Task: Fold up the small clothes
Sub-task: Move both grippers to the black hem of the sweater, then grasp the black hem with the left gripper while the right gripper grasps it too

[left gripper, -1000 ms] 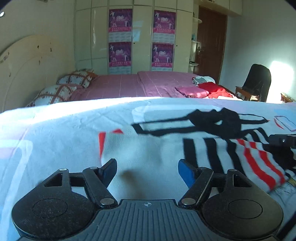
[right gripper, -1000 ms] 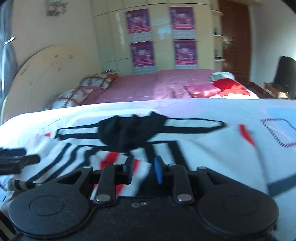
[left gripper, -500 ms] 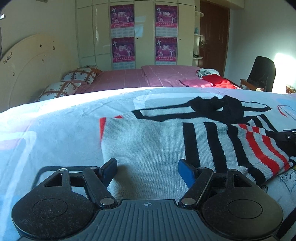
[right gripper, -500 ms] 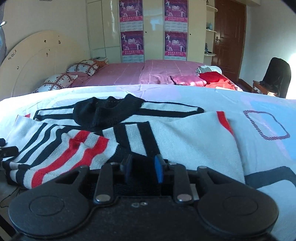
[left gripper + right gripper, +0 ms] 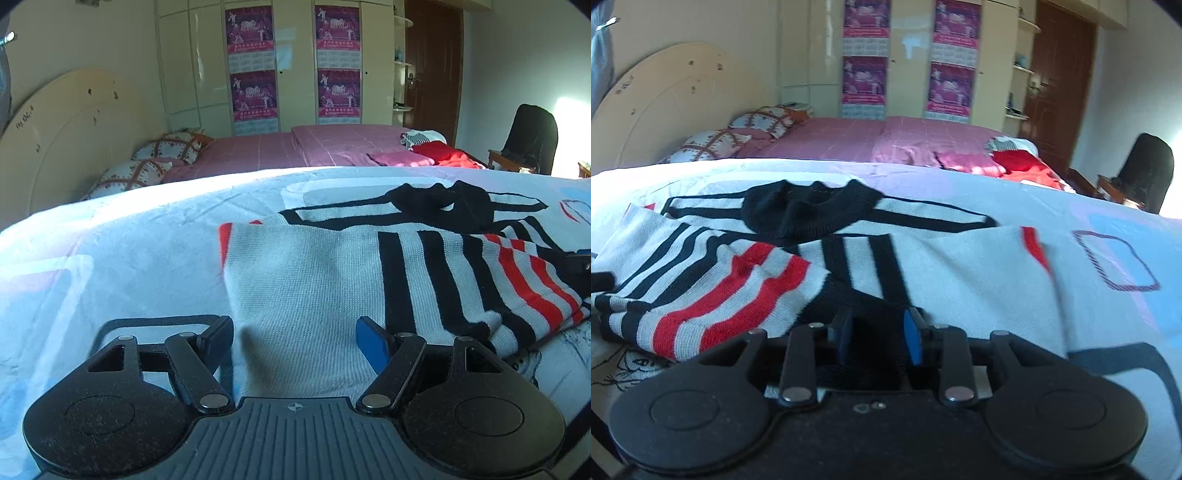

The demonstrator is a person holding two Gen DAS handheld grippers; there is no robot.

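1. Sweater (image 5: pixel 314 280) of striped knit lies on the white bedsheet (image 5: pixel 110 258), at 12 o'clock from both grippers.
2. Since a second ago its sleeve (image 5: pixel 720 295) has settled folded across the body, so one fold looks done.
3. Left gripper (image 5: pixel 295 339) stands wide open, empty.
4. Right gripper (image 5: pixel 875 339) has parted slightly; black hem (image 5: pixel 857 299) lies between, grip uncertain.

I see one striped knit sweater (image 5: pixel 314 280) lying flat on the pale bedspread, white with black bands and red stripes. Its black collar (image 5: pixel 809 212) sits at the far side. One striped sleeve (image 5: pixel 713 291) is folded across the body, toward my near left.
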